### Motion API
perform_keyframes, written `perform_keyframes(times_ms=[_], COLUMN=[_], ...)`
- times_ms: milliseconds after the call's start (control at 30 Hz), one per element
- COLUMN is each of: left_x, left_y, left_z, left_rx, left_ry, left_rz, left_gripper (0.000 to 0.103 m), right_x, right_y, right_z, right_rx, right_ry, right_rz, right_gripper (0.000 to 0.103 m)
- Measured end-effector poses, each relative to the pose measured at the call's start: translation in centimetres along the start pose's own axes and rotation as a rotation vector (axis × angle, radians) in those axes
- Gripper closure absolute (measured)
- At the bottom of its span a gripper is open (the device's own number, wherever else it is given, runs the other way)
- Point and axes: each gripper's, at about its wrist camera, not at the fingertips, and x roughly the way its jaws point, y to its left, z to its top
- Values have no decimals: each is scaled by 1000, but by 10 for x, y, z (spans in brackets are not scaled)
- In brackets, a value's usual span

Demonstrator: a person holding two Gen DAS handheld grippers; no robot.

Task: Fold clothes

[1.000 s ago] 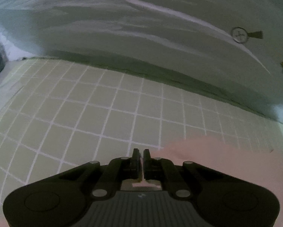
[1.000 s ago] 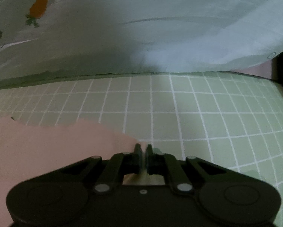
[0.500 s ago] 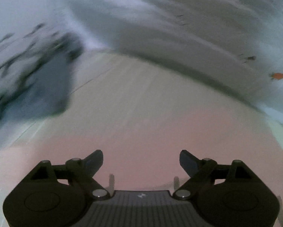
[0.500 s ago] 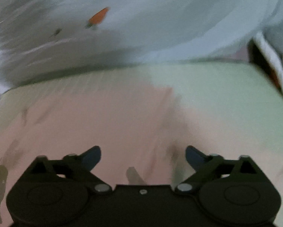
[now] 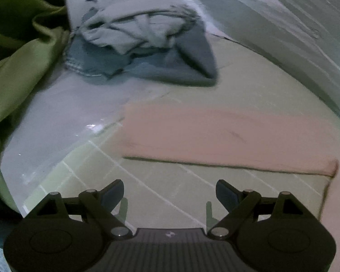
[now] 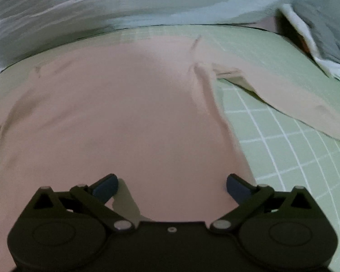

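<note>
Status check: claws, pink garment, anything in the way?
Left claw open, empty. Right claw open, empty. Pink garment spread flat on green grid mat, one sleeve out. Grey clothes pile beyond, clear of it.

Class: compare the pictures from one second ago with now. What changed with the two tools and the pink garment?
Both tools let go: the left tool and right tool, shut a second ago, now stand open. The pink garment lies spread on the green grid mat, which stayed put.
</note>
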Motion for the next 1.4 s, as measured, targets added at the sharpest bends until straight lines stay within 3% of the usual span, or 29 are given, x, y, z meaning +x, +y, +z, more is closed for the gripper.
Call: perform_keyframes(times_ms=[200, 433, 667, 833, 933, 967, 1000, 1033, 1100, 1167, 1300, 1400], left_x=[17, 42, 54, 57, 52, 50, 49, 48, 45, 33, 1, -19], left_y=[14, 16, 8, 4, 0, -2, -4, -6, -11, -22, -73, -121], left_z=[18, 42, 42, 42, 41, 42, 45, 49, 57, 60, 54, 37], left_rx=[-8, 53, 133, 148, 159, 158, 137, 116, 49, 32, 138, 181], left_ry=[12, 34, 40, 41, 18, 17, 38, 59, 96, 68, -7, 9], left_rz=[-26, -44, -17, 1, -8, -19, -44, -69, -149, -222, -258, -372], left_gripper=[15, 15, 8, 10, 31, 48, 76, 89, 94, 94, 94, 94], right_x=[-4, -4, -10, -18, -25, -27, -29, -29, -29, -27, -24, -26], right_y=[5, 12, 12, 6, -4, -7, -13, -19, -32, -46, -69, -83], right_z=[-4, -5, -6, -13, -15, -15, -15, -14, -14, -15, -9, -2], right_rx=[70, 172, 219, 269, 318, 337, 361, 391, 458, 529, 599, 574], right_ry=[29, 70, 137, 142, 113, 102, 91, 80, 56, 44, 35, 19], right_rz=[-49, -117, -135, -158, -172, -175, -175, -170, -149, -117, -68, -49], right_gripper=[0, 0, 0, 0, 0, 0, 0, 0, 0, 0, 0, 0])
